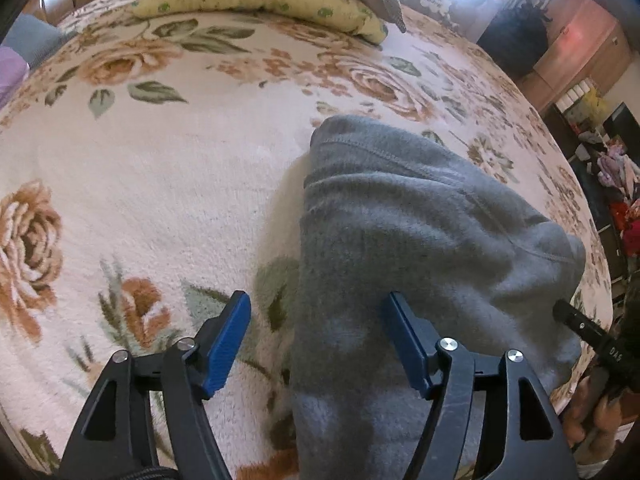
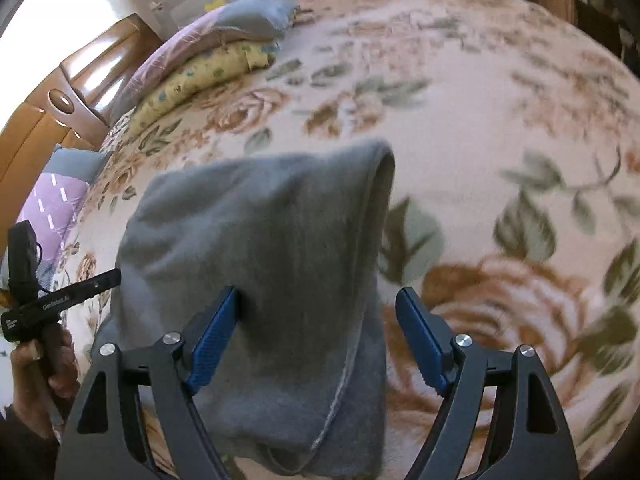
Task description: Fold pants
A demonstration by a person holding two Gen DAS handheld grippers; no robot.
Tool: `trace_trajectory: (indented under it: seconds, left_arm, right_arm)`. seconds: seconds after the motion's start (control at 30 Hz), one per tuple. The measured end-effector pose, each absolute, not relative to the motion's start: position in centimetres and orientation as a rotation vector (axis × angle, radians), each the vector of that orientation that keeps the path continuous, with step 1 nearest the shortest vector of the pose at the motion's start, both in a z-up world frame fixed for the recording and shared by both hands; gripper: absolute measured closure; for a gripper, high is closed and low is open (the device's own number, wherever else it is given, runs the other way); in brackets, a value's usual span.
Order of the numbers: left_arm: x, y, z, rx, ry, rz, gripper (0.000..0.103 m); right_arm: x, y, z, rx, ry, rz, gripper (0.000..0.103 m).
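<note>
The grey fleece pants (image 1: 404, 240) lie folded on the floral blanket (image 1: 160, 152). My left gripper (image 1: 316, 340) is open over the pants' left edge, one blue pad (image 1: 226, 344) over the blanket and the other over the cloth. In the right wrist view the pants (image 2: 264, 248) run from the middle down to the bottom edge. My right gripper (image 2: 318, 340) is open astride the pants' right edge, its left pad (image 2: 212, 344) on the cloth. Neither holds anything.
A yellow patterned pillow (image 1: 256, 0) and a grey cushion lie at the head of the bed, by a wooden headboard (image 2: 60, 108). The other gripper and the hand holding it show at the frame edge (image 1: 592, 344). Clutter and furniture stand off the right side.
</note>
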State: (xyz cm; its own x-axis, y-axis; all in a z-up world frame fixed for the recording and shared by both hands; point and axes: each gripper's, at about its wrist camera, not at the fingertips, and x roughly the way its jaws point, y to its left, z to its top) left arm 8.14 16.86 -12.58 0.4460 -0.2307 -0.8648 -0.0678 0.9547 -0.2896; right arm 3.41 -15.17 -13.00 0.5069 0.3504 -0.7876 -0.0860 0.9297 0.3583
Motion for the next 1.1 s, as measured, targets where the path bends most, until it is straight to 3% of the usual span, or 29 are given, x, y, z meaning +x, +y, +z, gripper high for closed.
trace_trajectory:
  seconds: [0.4,0.6,0.7,0.73,0.8,0.93,1.03,1.1]
  left_arm:
    - [8.2,18.4,-15.0,-0.48,1.123,-0.233,0.023]
    - [8.2,17.2,-14.9,-0.41,1.118,-0.23,0.019]
    - [8.5,16.6,-14.7,-0.389,1.123,-0.238,0.021]
    - [8.4,16.7,-14.6,-0.4,1.123,-0.247,0.024]
    - [8.2,16.7,-14.6,-0.455,1.121,-0.307,0.05]
    - [7.7,16.2,-14.0,-0.449,1.101,-0.325,0.067]
    - [7.2,15.8,-13.2,-0.438,1.077,-0.313,0.079]
    - [6.7,15.7,-12.3,-0.429,1.048,-0.306,0.085]
  right_arm:
    - [3.1,-16.5,-15.5,0.505,1.047,0.403,0.018]
    - [3.1,-14.9,-15.9,0.425,1.045,0.432,0.008]
    - [3.1,-13.7,-15.8,0.354,1.032,0.421,0.008]
    - [3.1,-13.8,-15.8,0.356,1.029,0.423,0.008]
    - [3.1,-14.3,-15.8,0.388,1.026,0.431,0.01]
    - [3.1,-15.6,-16.1,0.462,1.032,0.455,0.021]
    - [2.9,-15.3,-15.8,0.442,1.038,0.472,0.036]
    - [2.5,-15.0,-15.1,0.428,1.026,0.478,0.051]
